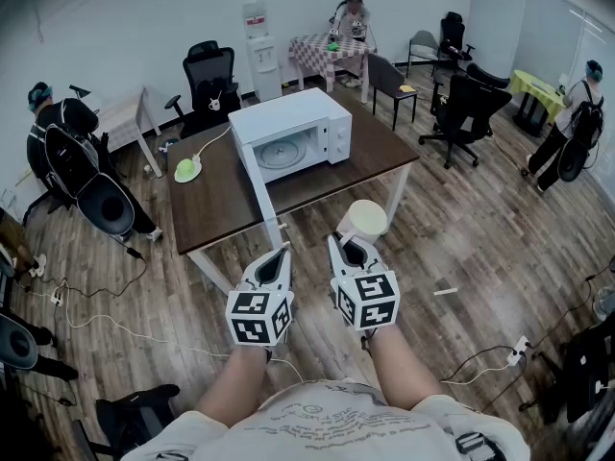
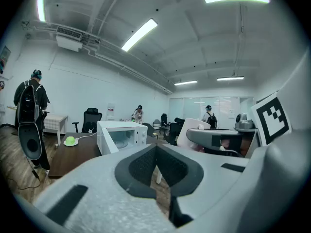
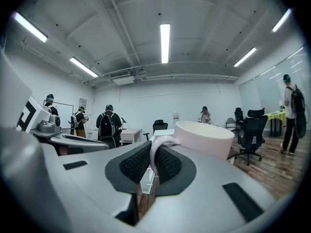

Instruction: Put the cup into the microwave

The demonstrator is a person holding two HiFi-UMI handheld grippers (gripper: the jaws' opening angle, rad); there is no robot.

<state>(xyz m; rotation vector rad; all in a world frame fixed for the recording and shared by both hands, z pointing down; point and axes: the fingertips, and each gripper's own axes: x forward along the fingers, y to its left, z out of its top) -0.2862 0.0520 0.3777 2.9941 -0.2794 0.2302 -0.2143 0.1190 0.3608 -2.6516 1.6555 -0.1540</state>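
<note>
Cup (image 1: 363, 219) pinched by its handle in right gripper (image 1: 347, 245), left gripper (image 1: 281, 252) pressed together (nothing held), microwave (image 1: 306, 134) stood open-doored on counter (image 1: 216, 209)

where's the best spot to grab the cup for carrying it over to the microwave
By its handle, coming in level from the handle side. The loop is thin enough for the pads to close across, and the wide body of the cup then sits upright ahead of the jaws, clear of them. The right hand-held gripper has it pinched exactly that way.
</note>
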